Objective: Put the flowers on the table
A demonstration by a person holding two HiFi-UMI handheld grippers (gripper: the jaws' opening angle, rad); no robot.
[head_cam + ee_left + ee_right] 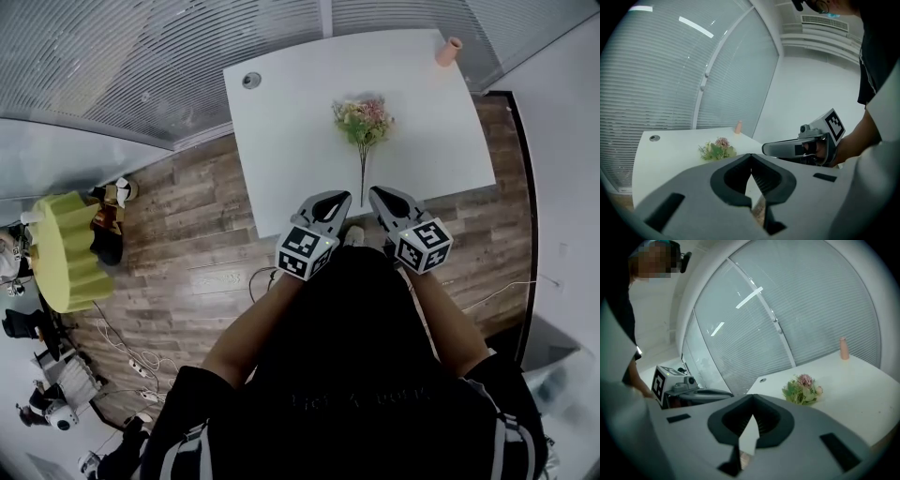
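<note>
Lying on table [281,141], flowers [364,122]; left tool [343,198] and right tool [376,194] closed.

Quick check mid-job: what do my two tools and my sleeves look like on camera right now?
The left tool and right tool match: light grey, wedge-shaped bodies tapering to a point, each with a black-lined teardrop cut-out behind the tip. Each carries a cube with black-and-white square markers at its back: left cube, right cube. No cables show on them. The person wears a black short-sleeved top.
</note>
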